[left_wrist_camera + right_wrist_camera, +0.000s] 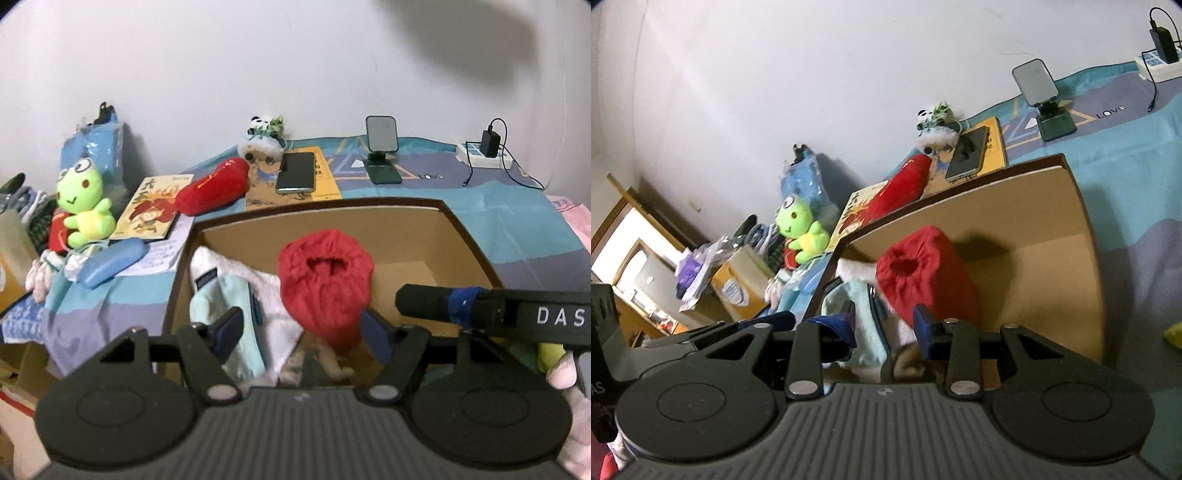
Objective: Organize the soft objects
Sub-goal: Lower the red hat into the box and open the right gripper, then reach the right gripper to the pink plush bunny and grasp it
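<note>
A cardboard box [406,225] stands in front of both grippers; it also shows in the right wrist view [1034,206]. A red fabric bundle [325,280] hangs over the box between my left gripper's fingers; it shows in the right wrist view [923,280] too. White and pale-blue towels [236,288] lie inside at the left. My left gripper [303,332] is open around the bundle's lower end. My right gripper [882,332] is open over the box's near edge. A green frog plush [83,203] and a red plush [212,190] lie outside on the bed.
A phone [295,171] on a yellow book, a phone stand [382,147], a power strip with charger [487,149], a comic book [151,212] and a blue case [110,262] lie on the bedspread. A panda toy [266,127] sits by the wall.
</note>
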`<state>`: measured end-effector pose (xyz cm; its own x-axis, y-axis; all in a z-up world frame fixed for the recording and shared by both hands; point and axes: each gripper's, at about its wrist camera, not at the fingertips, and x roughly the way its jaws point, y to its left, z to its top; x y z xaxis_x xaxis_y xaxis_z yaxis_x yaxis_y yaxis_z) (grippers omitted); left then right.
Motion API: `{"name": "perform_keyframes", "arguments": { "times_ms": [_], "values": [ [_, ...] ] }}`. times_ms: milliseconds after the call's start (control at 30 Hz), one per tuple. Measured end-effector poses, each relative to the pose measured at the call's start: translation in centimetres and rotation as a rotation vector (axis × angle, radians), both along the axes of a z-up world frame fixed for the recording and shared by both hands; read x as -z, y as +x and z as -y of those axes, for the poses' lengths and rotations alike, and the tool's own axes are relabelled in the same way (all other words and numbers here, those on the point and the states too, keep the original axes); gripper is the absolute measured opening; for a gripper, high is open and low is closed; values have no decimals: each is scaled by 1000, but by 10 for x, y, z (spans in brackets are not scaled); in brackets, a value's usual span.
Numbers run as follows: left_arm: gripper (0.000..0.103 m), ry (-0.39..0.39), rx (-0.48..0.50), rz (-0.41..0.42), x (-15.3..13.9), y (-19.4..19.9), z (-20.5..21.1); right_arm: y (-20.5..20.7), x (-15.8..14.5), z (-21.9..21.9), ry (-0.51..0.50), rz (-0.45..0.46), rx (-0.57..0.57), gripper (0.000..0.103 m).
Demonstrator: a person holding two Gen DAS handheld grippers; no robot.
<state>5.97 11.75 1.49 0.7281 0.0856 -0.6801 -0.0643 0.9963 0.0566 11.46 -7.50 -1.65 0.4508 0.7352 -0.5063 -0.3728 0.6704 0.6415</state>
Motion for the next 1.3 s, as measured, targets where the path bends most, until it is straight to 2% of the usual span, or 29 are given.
{"name": "perform_keyframes", "arguments": {
  "times_ms": [100, 300, 567, 733, 967, 1133, 1300],
  "values": [
    [92, 20, -13, 3, 0, -19, 11, -12, 3, 12, 5, -5, -26, 18],
    [92, 34, 33, -10, 9, -47, 44, -33, 16, 37, -9, -37, -59, 18],
    [92, -28, 175, -71, 35, -49, 104, -52, 32, 92, -62, -73, -15, 18],
    [92, -78, 305, -109, 48, -43, 150, -62, 38, 143, -87, -100, 67, 19],
    [92, -118, 572, -74, 43, -44, 225, -86, 33, 227, -142, -84, 260, 19],
    [92, -125, 745, -78, 45, -52, 277, -96, 52, 282, -159, -175, 439, 22],
    [92, -125, 851, -165, 66, -55, 312, -103, 71, 311, -86, -266, 515, 22]
  ]
}}
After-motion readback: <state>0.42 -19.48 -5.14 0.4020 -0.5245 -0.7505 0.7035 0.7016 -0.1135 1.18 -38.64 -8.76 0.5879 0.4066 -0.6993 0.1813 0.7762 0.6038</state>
